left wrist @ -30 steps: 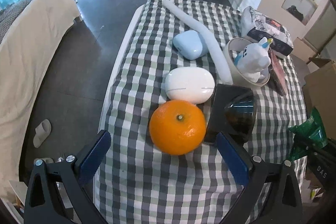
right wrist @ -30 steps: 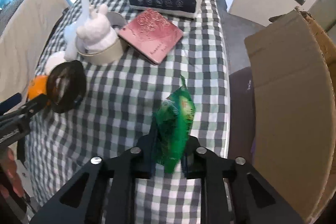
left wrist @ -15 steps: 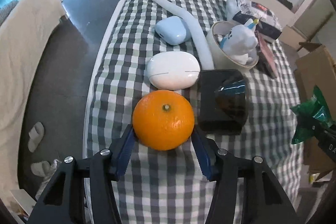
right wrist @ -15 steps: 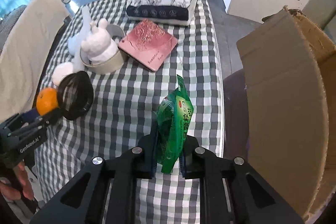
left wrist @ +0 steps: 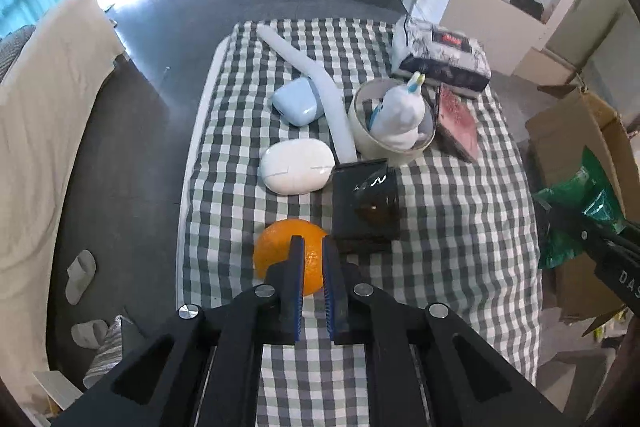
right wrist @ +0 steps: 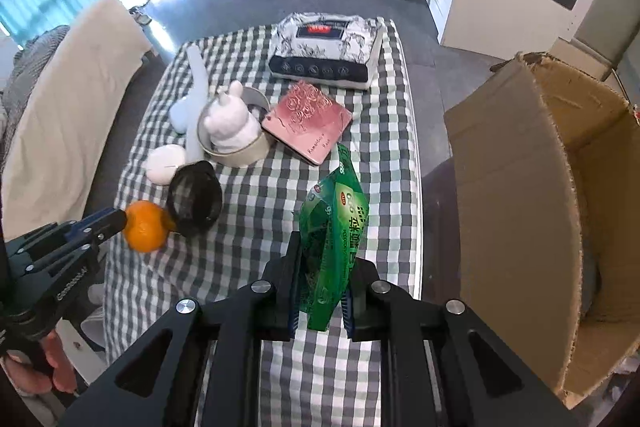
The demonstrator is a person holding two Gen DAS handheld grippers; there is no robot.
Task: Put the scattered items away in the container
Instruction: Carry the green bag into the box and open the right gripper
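An orange point(left wrist: 272, 255) lies on the checked tablecloth point(left wrist: 460, 235) near its front left corner. My left gripper point(left wrist: 313, 247) hovers just over it, jaws closing to a narrow slit with nothing between them. The orange shows behind and to the left of the fingers. In the right wrist view the left fingertips point(right wrist: 114, 219) sit at the orange's point(right wrist: 145, 227) left side. My right gripper point(right wrist: 324, 259) is shut on a green snack packet point(right wrist: 336, 219), held upright above the table's right edge. An open cardboard box point(right wrist: 520, 187) stands on the floor to the right.
On the cloth lie a black box with a dark dome point(left wrist: 366, 203), a white case point(left wrist: 296, 171), a blue case point(left wrist: 298, 101), a long white tube point(left wrist: 320, 83), a round tin holding a plush toy point(left wrist: 394, 123), a pink notebook point(right wrist: 308, 125) and a tissue pack point(right wrist: 326, 45). A covered sofa point(left wrist: 40, 147) runs along the left.
The left jaws went from wide open around the orange to nearly together, and that hand rose off the fruit. The right hand lifted the green packet higher.
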